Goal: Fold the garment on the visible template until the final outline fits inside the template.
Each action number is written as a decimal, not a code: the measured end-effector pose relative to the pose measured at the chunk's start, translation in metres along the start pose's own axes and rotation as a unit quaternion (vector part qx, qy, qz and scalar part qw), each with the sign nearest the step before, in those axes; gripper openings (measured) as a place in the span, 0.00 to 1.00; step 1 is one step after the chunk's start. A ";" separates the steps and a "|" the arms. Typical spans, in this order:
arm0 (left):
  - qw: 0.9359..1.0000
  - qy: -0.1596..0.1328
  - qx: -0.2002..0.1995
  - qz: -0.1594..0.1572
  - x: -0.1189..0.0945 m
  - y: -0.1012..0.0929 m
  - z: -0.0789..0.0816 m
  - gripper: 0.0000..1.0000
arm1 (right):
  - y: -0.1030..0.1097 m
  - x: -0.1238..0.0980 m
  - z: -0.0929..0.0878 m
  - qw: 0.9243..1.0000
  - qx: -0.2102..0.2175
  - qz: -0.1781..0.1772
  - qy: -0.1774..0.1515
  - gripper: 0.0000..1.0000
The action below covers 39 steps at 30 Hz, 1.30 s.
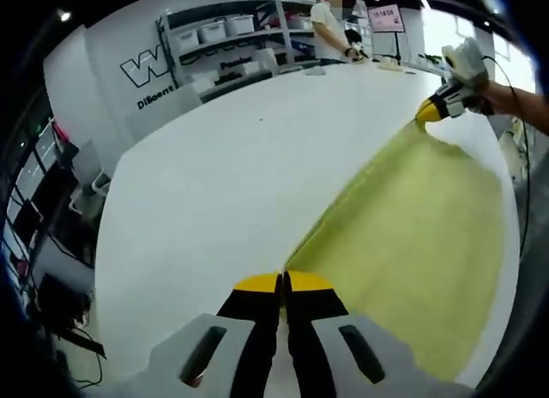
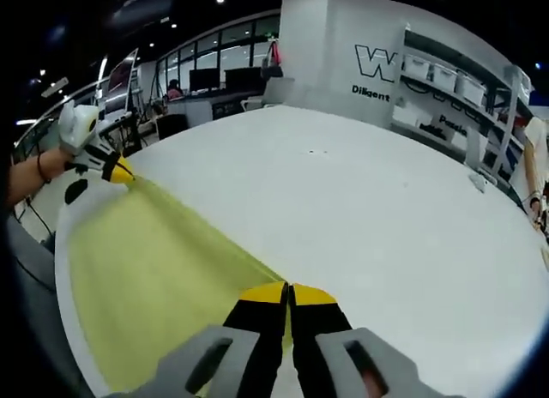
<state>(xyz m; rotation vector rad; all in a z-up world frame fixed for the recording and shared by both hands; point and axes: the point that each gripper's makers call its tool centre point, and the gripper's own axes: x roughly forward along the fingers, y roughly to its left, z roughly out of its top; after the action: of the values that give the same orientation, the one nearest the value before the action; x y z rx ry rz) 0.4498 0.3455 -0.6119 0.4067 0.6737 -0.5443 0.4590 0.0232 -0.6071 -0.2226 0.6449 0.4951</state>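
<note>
- One broad white table (image 1: 214, 175) takes up most of both views, its bare top running away toward shelving with storage bins (image 1: 219, 29) and a white wall with dark lettering (image 2: 382, 68).
- Much of the table's near side is covered by the yellow-green garment (image 1: 412, 235), lying flat on the top with one long straight edge stretched taut between the two grippers; in the right gripper view it lies on the left (image 2: 146, 269).
- At the far end of the table a person in a white top (image 1: 330, 29) stands by the shelves.
- Left gripper (image 1: 284, 282) — jaws pressed together at their yellow tips, pinching the garment's near corner low over the table; in the right gripper view it sits at the far corner (image 2: 116, 171), held by a hand with a wrist band (image 2: 41, 166).
- Right gripper (image 2: 288, 292) — jaws likewise closed on the cloth's edge; in the left gripper view (image 1: 431, 111) a hand holds it at the opposite corner, arm reaching in from the right.
</note>
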 end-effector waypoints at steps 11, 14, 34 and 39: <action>0.994 -0.076 -0.046 0.056 -0.017 0.021 0.016 0.34 | -0.010 -0.012 -0.005 0.999 0.008 -0.031 -0.005 0.22; 0.996 -0.061 -0.030 0.056 -0.026 0.018 0.009 0.29 | -0.011 -0.019 -0.008 0.999 0.017 -0.033 -0.007 0.23; 0.997 -0.038 -0.071 0.022 -0.050 -0.013 -0.033 0.27 | 0.013 -0.043 -0.037 1.000 0.012 0.009 0.017 0.28; 0.996 -0.040 -0.074 0.010 -0.054 -0.021 -0.040 0.31 | 0.022 -0.049 -0.048 0.999 0.014 0.027 0.027 0.28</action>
<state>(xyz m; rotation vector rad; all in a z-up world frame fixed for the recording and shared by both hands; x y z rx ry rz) 0.3827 0.3677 -0.6074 0.2517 0.6274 -0.4857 0.3891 0.0076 -0.6157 -0.1928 0.7125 0.5333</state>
